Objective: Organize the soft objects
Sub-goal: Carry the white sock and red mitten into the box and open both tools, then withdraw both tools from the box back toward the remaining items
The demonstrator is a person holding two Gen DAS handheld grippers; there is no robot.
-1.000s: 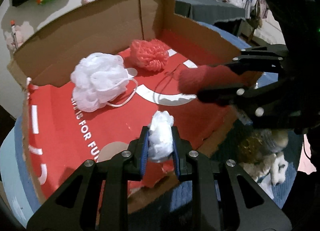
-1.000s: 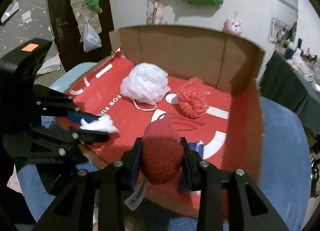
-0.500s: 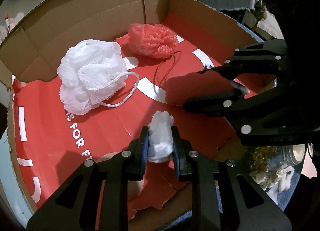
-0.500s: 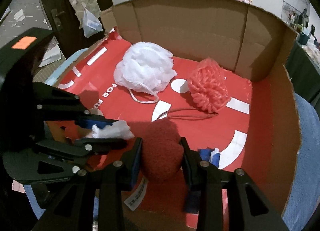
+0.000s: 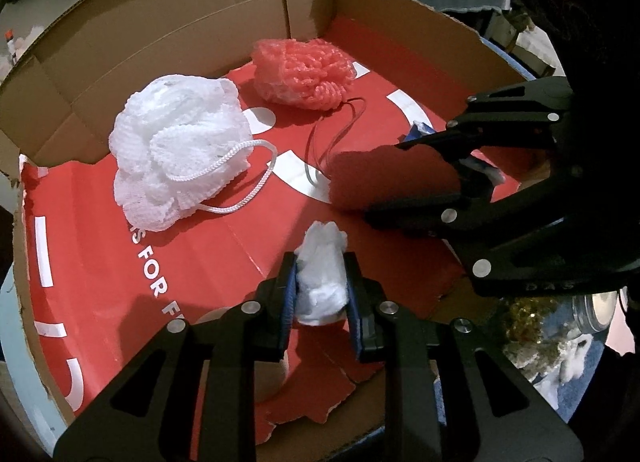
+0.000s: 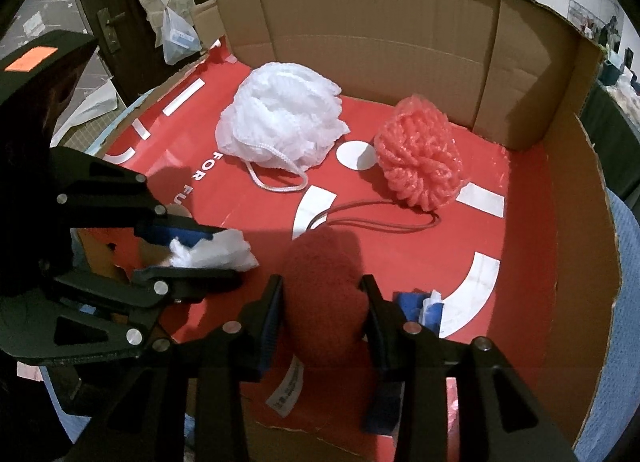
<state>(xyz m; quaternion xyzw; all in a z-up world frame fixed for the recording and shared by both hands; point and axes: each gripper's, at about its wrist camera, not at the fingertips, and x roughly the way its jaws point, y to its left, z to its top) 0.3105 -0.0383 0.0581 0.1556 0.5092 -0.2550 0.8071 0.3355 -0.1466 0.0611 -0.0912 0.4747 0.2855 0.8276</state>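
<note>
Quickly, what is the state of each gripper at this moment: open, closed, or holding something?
Left gripper: closed on a small white fluffy wad.
Right gripper: its jaws have just been opening, but the pads still press on a dark red plush toy.

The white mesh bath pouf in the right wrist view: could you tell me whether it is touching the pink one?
No; the white mesh pouf and the pink pouf lie apart on the box floor, red showing between them.
</note>
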